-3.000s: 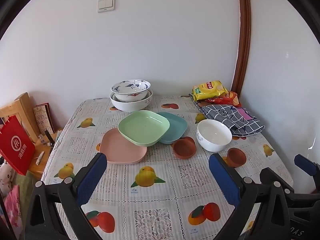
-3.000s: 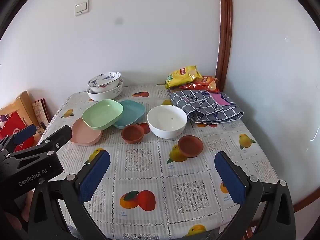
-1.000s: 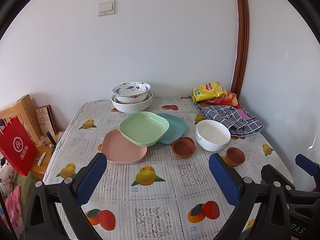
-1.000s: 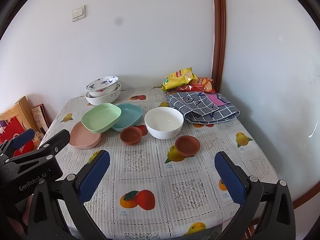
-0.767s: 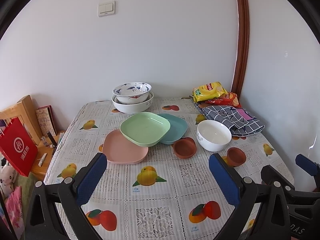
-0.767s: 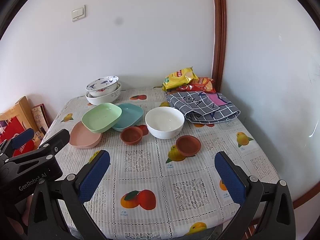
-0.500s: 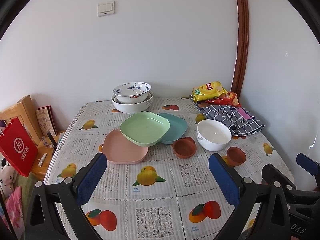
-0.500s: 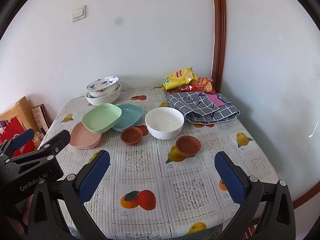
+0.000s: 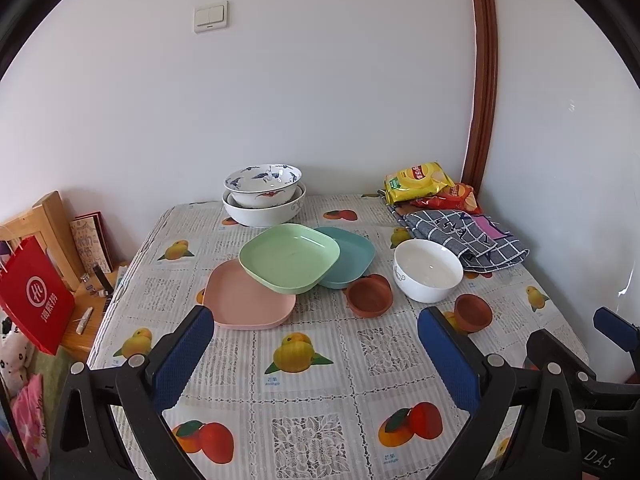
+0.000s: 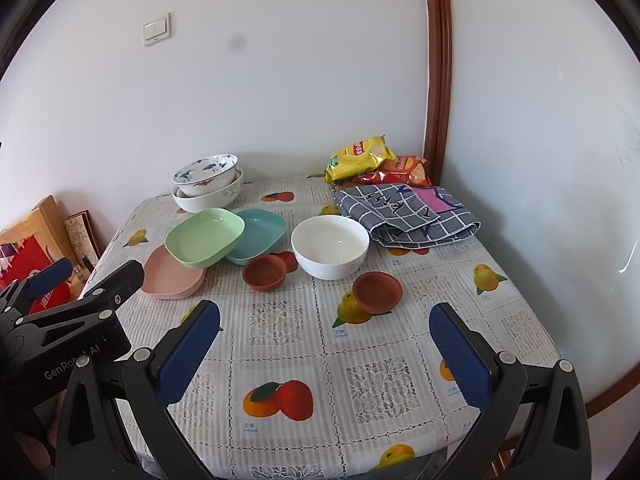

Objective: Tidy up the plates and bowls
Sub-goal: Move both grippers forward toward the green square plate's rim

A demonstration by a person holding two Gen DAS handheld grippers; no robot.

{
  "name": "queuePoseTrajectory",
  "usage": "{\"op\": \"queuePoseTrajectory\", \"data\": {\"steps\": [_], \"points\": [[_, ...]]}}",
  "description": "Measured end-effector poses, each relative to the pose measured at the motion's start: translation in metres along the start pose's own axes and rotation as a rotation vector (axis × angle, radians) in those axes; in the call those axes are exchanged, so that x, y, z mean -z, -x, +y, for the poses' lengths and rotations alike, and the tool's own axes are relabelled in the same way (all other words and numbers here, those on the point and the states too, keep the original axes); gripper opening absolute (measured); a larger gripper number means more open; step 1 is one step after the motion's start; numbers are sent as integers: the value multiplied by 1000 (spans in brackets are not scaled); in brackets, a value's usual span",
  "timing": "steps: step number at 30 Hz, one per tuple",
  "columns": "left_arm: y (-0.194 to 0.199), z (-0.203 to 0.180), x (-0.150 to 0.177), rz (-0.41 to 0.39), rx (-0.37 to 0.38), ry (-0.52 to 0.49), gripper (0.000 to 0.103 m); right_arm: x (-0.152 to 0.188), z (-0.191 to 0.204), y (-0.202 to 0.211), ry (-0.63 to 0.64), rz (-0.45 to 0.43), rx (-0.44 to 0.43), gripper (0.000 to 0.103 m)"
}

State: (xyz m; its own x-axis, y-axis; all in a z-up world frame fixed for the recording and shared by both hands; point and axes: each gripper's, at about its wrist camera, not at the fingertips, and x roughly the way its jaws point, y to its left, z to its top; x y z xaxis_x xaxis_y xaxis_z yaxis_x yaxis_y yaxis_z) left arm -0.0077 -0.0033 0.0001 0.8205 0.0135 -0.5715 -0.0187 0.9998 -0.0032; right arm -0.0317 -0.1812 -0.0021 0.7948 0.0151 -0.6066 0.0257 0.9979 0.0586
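Note:
On the fruit-print table a green square plate (image 9: 290,258) leans on a pink plate (image 9: 248,302) and a teal plate (image 9: 352,254). Behind them a blue-patterned bowl (image 9: 262,184) sits inside a larger white bowl (image 9: 264,210). A plain white bowl (image 9: 428,270) and two small brown bowls (image 9: 370,295) (image 9: 473,312) stand to the right. My left gripper (image 9: 316,354) and right gripper (image 10: 324,346) are both open and empty above the table's near edge. The same dishes show in the right wrist view: the green plate (image 10: 206,237), the white bowl (image 10: 330,246) and the brown bowls (image 10: 264,274) (image 10: 378,290).
A checked cloth (image 9: 464,238) and snack bags (image 9: 420,182) lie at the back right by the wall. A red paper bag (image 9: 34,300) and a wooden chair (image 9: 44,220) stand left of the table. The table (image 10: 304,360) is bare in front of the dishes.
Both grippers have drifted very slightly; the dishes have not moved and nothing was taken hold of.

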Motion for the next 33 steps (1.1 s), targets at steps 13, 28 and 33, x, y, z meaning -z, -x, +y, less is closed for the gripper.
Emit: {"op": "queuePoseTrajectory", "data": {"steps": [13,28,33], "points": [[-21,4,-1,37,21,6,103,0,0,-21,-19,26,-5,103],[-66,15,-16,101,22,18,103,-21,10,-58,-16,47,3,103],[-82,28,-22,117,18,40,103,-30,12,-78,-26,87,-23,103]]}}
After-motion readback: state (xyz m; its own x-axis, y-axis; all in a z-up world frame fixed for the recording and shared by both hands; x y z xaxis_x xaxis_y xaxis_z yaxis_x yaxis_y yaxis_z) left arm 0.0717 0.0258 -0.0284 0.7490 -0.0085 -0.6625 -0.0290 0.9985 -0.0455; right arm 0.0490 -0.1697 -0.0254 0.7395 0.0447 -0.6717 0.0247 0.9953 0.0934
